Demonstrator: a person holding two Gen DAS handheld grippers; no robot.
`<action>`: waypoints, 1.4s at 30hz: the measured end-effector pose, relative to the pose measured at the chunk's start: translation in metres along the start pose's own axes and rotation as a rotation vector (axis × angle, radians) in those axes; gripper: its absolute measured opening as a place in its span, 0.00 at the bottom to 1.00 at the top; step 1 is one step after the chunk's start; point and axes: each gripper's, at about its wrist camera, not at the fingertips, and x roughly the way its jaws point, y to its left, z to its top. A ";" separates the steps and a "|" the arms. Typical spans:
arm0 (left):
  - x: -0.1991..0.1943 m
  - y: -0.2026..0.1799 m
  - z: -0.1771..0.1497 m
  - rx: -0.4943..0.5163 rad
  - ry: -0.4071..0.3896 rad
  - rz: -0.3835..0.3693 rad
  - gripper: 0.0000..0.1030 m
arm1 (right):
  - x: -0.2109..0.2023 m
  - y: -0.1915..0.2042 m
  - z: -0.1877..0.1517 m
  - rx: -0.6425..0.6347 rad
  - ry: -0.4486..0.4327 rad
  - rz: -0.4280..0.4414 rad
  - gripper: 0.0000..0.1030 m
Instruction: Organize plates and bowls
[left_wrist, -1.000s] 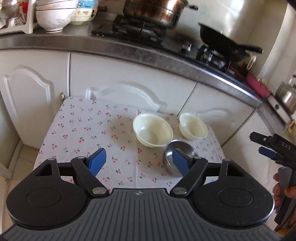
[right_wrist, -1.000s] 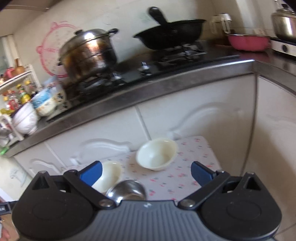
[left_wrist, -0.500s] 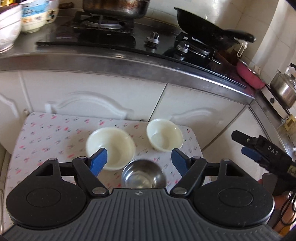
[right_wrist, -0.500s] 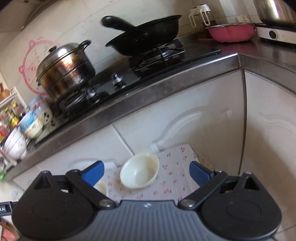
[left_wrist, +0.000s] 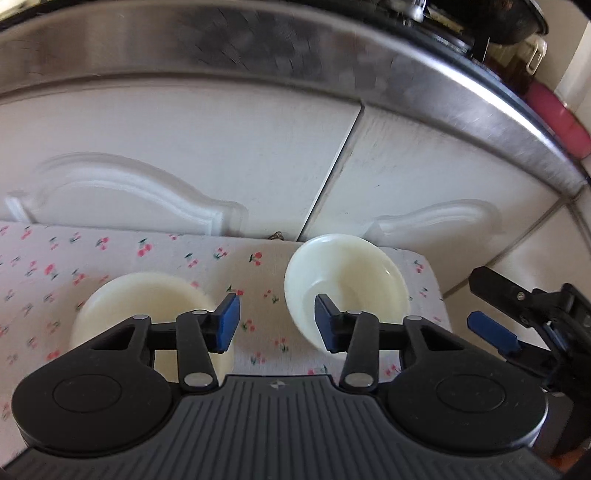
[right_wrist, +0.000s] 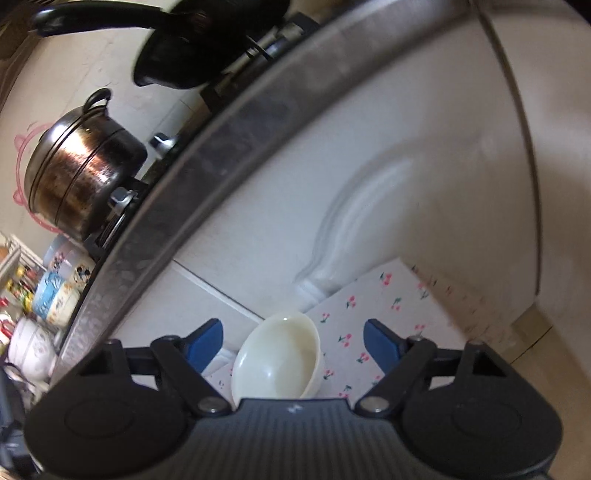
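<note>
Both my grippers have dropped in closer since a sec ago: the stove top that filled the upper part of the earlier views is now mostly cut off, and the steel bowl that sat under my left gripper is no longer in sight. Left gripper (left_wrist: 275, 323): jaws have just been closing, now abt half spread w/ only bare cloth btwn the blue pads, nothing pinched. Its right pad overlaps the near-left rim of the small cream bowl (left_wrist: 347, 291) (can't tell if it touches), its left pad sits over the right edge of the big cream bowl (left_wrist: 147, 306). Right gripper (right_wrist: 293, 345): jaws also just been narrowing but still wide apart, the small cream bowl (right_wrist: 279, 363) sits btwn the pads, clear of both, not gripped. Both bowls rest upright on the cherry-print cloth (left_wrist: 258, 269), small one near the cloth's back right corner by the white cabinet doors (left_wrist: 221, 155). From the left view my right gripper (left_wrist: 517, 325) shows at the far right edge. Above: steel counter edge (left_wrist: 295, 48), a pot (right_wrist: 81, 173) and black pan (right_wrist: 192, 48) on the hob.
</note>
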 end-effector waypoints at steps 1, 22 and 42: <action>0.007 -0.001 0.000 0.010 -0.001 0.004 0.49 | 0.005 -0.002 0.000 0.011 0.006 0.011 0.80; 0.062 -0.005 -0.001 0.037 0.026 -0.096 0.42 | 0.065 -0.007 -0.015 0.144 0.106 0.138 0.84; -0.017 -0.006 -0.002 0.017 -0.041 -0.136 0.39 | 0.015 0.038 -0.016 0.005 0.107 0.187 0.89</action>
